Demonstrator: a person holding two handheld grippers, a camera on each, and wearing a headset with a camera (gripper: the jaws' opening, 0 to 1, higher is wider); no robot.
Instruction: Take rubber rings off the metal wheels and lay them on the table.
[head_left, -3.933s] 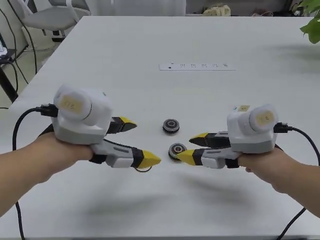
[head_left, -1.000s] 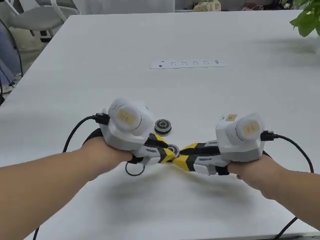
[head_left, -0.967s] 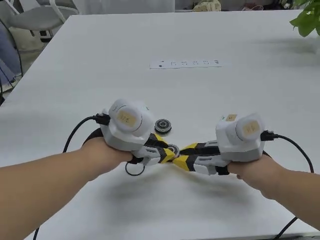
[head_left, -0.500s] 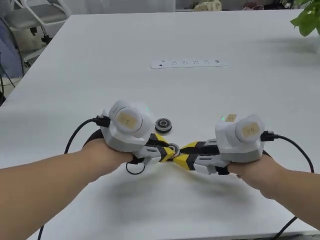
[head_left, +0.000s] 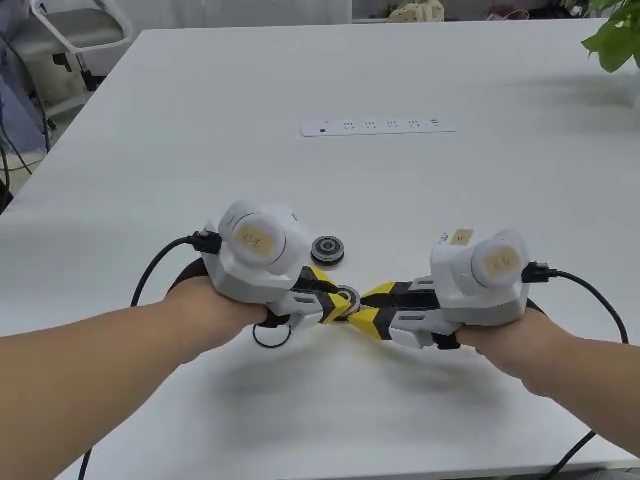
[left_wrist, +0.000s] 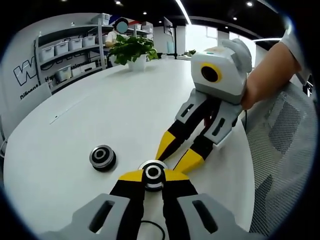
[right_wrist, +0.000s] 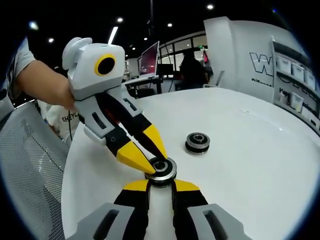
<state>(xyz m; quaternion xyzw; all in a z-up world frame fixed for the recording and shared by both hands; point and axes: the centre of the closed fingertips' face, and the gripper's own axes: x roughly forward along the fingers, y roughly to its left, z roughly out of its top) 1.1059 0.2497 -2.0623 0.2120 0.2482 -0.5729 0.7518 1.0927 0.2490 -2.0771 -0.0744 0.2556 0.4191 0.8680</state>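
Observation:
Two metal wheels with black rubber rings are on the white table (head_left: 420, 200). The near wheel (head_left: 346, 298) (left_wrist: 152, 173) (right_wrist: 162, 170) is pinched between both grippers. My left gripper (head_left: 332, 301) (left_wrist: 152, 176) is shut on it, a yellow tip on each side. From the opposite side my right gripper (head_left: 364, 306) (right_wrist: 161, 186) holds the wheel's near edge; in the left gripper view its tips (left_wrist: 175, 159) flank the wheel's far side. The other wheel (head_left: 327, 250) (left_wrist: 102, 157) (right_wrist: 197, 142) lies flat a little beyond. A thin loose black ring (head_left: 265, 334) lies under my left hand.
A white power strip (head_left: 378, 126) lies across the middle of the table. A green plant (head_left: 612, 35) (left_wrist: 131, 48) stands at the far right corner. A chair (head_left: 70, 25) is off the far left corner. Black cables trail from both grippers toward the front edge.
Since 3.9 s ago both grippers, then open and apart, have come together and shut on the near wheel. Over the last second nothing has visibly moved.

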